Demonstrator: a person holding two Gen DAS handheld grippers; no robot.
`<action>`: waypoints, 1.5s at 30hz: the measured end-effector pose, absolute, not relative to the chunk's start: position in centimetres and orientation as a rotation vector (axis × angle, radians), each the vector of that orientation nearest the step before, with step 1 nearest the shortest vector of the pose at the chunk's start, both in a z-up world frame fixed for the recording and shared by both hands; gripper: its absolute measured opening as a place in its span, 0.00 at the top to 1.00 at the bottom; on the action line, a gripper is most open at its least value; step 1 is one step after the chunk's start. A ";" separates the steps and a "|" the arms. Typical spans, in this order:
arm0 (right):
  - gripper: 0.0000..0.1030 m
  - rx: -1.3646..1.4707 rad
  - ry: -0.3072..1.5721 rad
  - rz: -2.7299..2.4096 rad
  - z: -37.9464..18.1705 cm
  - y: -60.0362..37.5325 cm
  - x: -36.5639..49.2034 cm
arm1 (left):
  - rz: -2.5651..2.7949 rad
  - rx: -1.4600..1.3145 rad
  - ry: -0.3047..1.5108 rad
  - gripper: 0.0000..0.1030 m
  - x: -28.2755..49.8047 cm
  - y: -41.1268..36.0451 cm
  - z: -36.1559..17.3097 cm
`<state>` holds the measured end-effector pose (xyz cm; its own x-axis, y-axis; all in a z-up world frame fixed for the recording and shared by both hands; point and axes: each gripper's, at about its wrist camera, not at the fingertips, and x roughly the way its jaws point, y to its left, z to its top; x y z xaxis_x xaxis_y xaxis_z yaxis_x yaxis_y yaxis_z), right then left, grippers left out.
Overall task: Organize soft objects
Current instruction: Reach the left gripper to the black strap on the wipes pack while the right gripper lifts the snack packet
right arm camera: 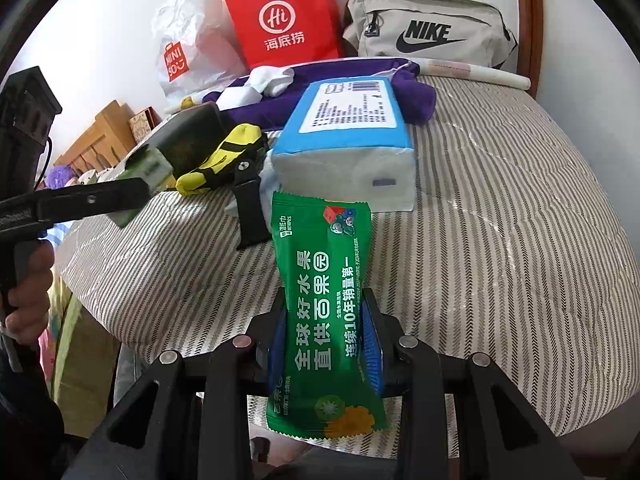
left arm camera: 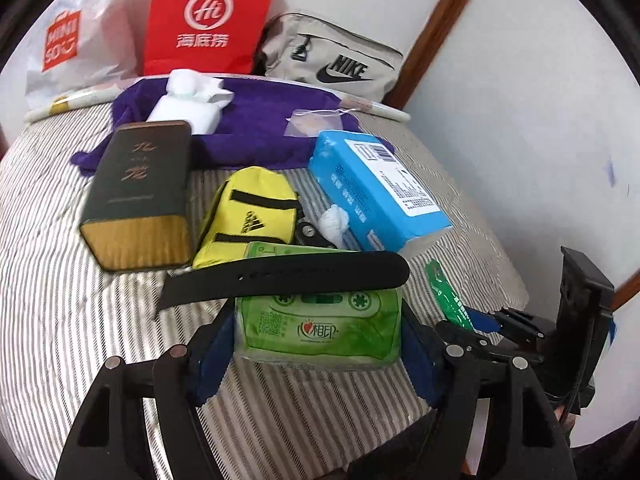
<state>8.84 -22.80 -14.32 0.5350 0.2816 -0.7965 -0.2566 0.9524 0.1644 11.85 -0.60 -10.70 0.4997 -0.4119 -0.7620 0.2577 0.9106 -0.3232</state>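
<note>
My left gripper (left arm camera: 318,328) is shut on a light green tissue pack (left arm camera: 320,328) and holds it above the striped bed (left arm camera: 80,320); a black strap (left arm camera: 288,276) lies across the pack's top. My right gripper (right arm camera: 326,340) is shut on a dark green wet-wipe packet (right arm camera: 326,300), held upright over the bed's front edge. The left gripper also shows in the right wrist view (right arm camera: 120,196), and the right gripper shows at the right in the left wrist view (left arm camera: 500,328). A blue tissue pack (left arm camera: 376,192) lies ahead; it also shows in the right wrist view (right arm camera: 348,136).
On the bed lie a yellow pouch (left arm camera: 248,216), a dark box with gold ends (left arm camera: 140,196), a purple towel (left arm camera: 260,120) and white socks (left arm camera: 188,100). A red bag (left arm camera: 212,16), a white bag (left arm camera: 80,40) and a grey Nike bag (left arm camera: 332,56) stand against the wall.
</note>
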 end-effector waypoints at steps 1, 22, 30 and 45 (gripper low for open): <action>0.67 0.026 0.954 0.321 -14.3 -22.7 8.8 | -0.387 -0.162 0.968 0.30 11.8 -0.2 -10.9; 0.67 -0.019 1.005 0.311 -15.1 -21.3 9.3 | -0.313 -0.222 1.017 0.18 11.5 5.7 -15.5; 0.67 -0.009 1.003 0.318 -15.1 -21.5 9.6 | -0.297 -0.178 1.037 0.17 11.2 5.5 -15.5; 0.67 -0.006 1.000 0.317 -15.1 -21.6 9.4 | -0.368 -0.093 1.001 0.32 10.7 1.7 -15.6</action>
<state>9.42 -21.60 -15.13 0.4984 0.2593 -0.8273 -0.2649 0.9541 0.1394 10.66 1.72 -15.56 0.4836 -0.3441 -0.8048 0.2593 0.9345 -0.2437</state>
